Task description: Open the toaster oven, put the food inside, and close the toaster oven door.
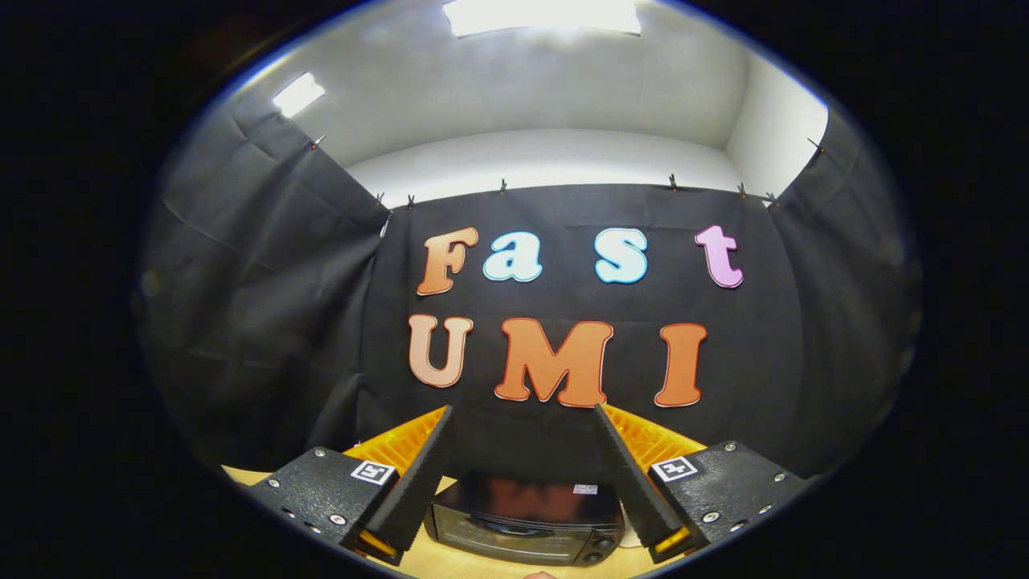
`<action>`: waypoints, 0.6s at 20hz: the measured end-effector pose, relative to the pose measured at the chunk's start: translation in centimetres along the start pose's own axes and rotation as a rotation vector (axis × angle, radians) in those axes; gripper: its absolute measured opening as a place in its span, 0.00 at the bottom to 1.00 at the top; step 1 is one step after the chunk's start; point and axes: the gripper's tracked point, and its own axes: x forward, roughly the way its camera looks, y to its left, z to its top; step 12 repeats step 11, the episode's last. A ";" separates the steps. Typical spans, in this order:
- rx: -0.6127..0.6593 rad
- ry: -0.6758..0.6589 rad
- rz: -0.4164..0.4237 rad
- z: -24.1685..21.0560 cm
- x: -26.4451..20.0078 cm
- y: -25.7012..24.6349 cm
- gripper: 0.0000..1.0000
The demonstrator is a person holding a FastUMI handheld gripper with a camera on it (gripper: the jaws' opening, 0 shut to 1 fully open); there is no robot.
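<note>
- The fingers (522, 482) are held wide apart and empty, well above the tabletop (490, 563).
- The closed toaster oven (526, 519) is framed at 6 o'clock between them.
- A misjudged descent could strike its top instead of its door.

Bright light is cast by two white rectangular ceiling panels (542, 15); straight lines are bowed near the fisheye rim.

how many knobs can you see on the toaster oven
2. Both knobs sit at the right end of the toaster oven front, one above the other, below and between the open gripper fingers. More may be hidden lower down.
</note>
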 end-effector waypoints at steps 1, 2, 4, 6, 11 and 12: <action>0.002 0.003 -0.001 0.2 -0.1 -0.5 1.00; 0.003 -0.001 0.000 0.7 -0.5 -1.4 1.00; 0.002 -0.007 0.000 1.2 -0.6 -1.8 1.00; 0.007 -0.017 -0.004 1.8 -0.7 -2.2 1.00; 0.005 -0.032 0.018 3.9 -1.4 -2.3 1.00; 0.005 -0.032 0.018 3.9 -1.4 -2.3 1.00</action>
